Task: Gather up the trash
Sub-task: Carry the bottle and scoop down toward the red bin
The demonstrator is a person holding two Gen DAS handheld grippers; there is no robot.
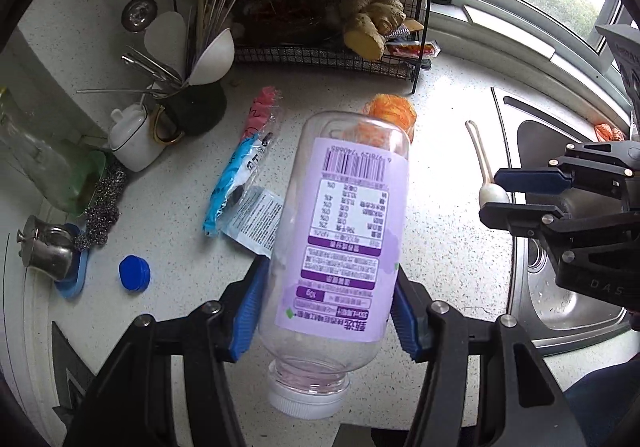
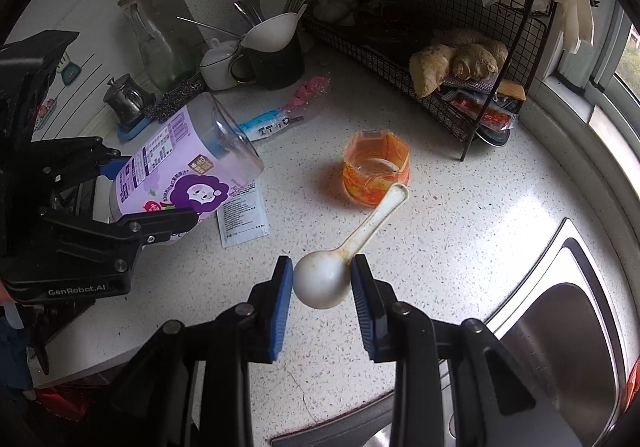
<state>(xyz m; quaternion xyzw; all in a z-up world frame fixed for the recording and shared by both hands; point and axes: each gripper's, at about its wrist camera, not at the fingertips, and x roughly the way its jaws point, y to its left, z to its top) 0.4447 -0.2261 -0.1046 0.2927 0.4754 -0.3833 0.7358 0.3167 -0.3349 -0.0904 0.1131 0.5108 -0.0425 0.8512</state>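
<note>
1. The left gripper (image 1: 326,311) holds the empty bottle (image 1: 340,231) between its jaws, pinched across the labelled middle, cap end nearest the camera; it looks light, smooth and easily squashed.
2. The right gripper (image 2: 322,283) has its jaws set narrow against the bowl of the white spoon (image 2: 340,259); stiff, rounded, probably slippery.
3. Beyond both pairs of jaws, the orange cup (image 2: 376,167) and the wrappers (image 1: 240,183) lie on the tabletop (image 2: 460,231): thin, crinkly, best pinched at an edge.
</note>
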